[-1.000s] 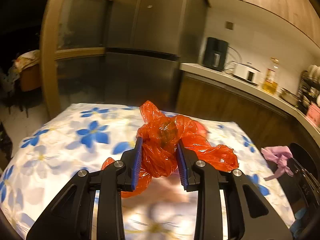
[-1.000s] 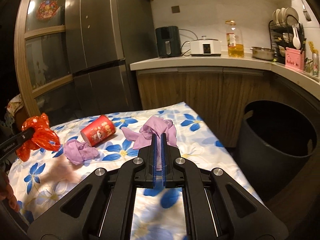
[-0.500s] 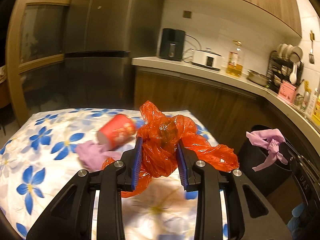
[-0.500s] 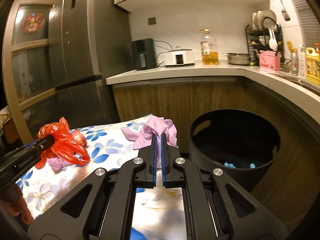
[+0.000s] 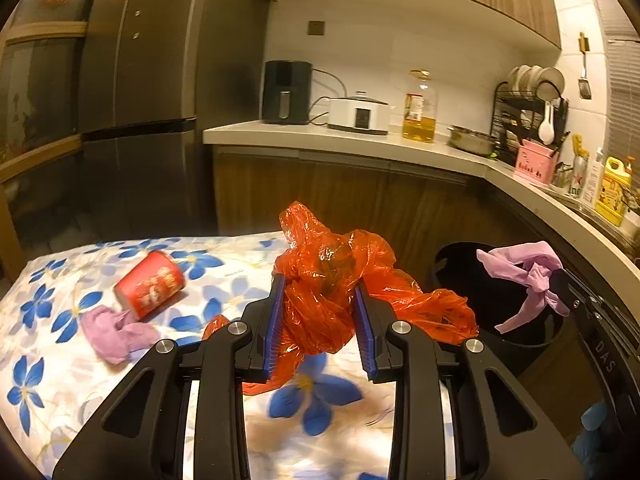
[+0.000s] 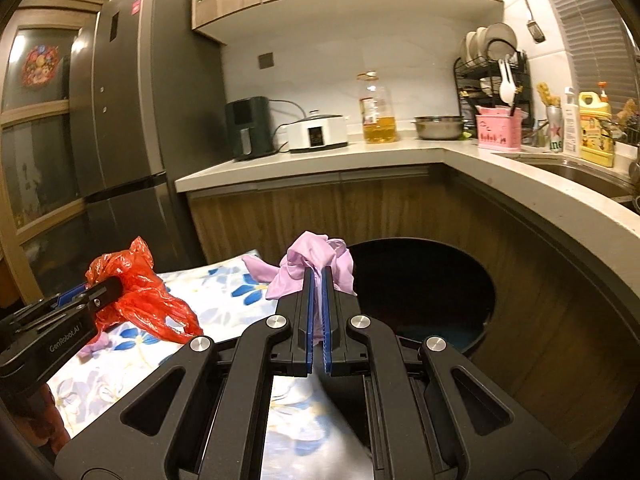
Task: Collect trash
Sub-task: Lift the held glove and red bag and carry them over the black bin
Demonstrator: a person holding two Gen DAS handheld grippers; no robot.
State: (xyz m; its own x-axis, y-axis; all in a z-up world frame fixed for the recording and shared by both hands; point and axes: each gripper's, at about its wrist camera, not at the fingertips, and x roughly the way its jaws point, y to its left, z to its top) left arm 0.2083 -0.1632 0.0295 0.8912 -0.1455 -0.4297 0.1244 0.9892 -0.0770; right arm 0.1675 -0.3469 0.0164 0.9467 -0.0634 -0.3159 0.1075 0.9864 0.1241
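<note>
An orange-red plastic bag [image 5: 328, 280] is glowing against black gripper [image 5: 318, 322] arms with blue pads, a lilac bag [image 6: 316, 266] is showing pale purple, and the cloth [image 5: 80, 360] is showing blue flowers on white under a red cup [image 5: 150, 283].

My left wrist camera sits just behind my left claw [image 5: 318, 312] and looks forward and slightly down over the flower-print table [image 5: 60, 344] toward the kitchen counter [image 5: 360, 146], close enough that the claw fills the lower frame. My right wrist camera rides behind my right claw [image 6: 317, 300], facing the black trash bin [image 6: 440, 280] and the counter corner. Both views share the fridge [image 5: 140, 80], the counter, the bin and the table's edge, and each one catches the other claw at its side.
</note>
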